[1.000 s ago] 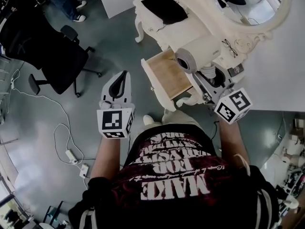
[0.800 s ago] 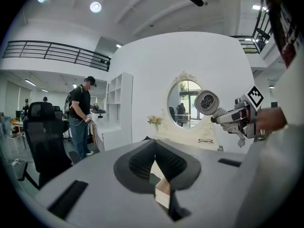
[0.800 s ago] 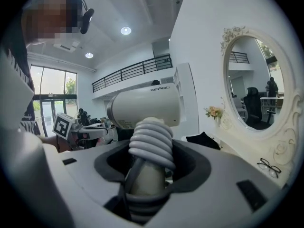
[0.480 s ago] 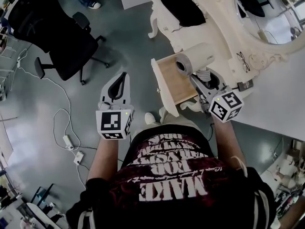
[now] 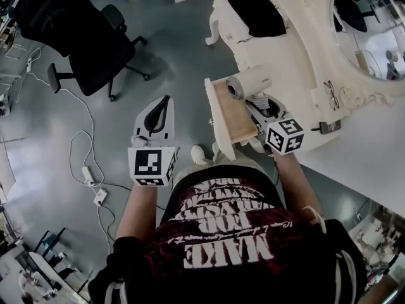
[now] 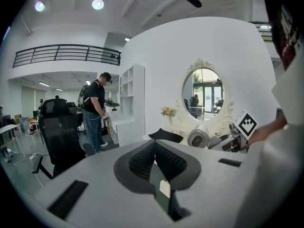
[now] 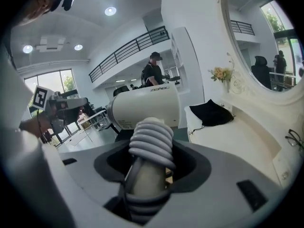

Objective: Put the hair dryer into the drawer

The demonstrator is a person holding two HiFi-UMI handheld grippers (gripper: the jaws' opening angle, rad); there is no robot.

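A cream hair dryer point(image 5: 248, 82) with its grey cord wound round the handle point(image 7: 151, 144) is held by that handle in my right gripper point(image 5: 262, 106), which is shut on it. Its barrel point(image 7: 147, 108) lies level, just above the back end of the open wooden drawer point(image 5: 230, 114) of the cream dressing table point(image 5: 297, 49). My left gripper point(image 5: 163, 103) hangs over the grey floor to the left of the drawer, with its jaws together and nothing between them point(image 6: 154, 148). The left gripper view shows the dryer point(image 6: 197, 137) from afar.
A black cloth point(image 5: 256, 10) and a pair of glasses point(image 5: 332, 94) lie on the table top below the oval mirror point(image 5: 367, 30). A black office chair point(image 5: 95, 43) stands to the left, and cables point(image 5: 88, 163) trail over the floor. A person point(image 6: 95, 113) stands beyond.
My right gripper has come down with the hair dryer, closer to the open drawer. The left gripper has sunk slightly and stays shut.
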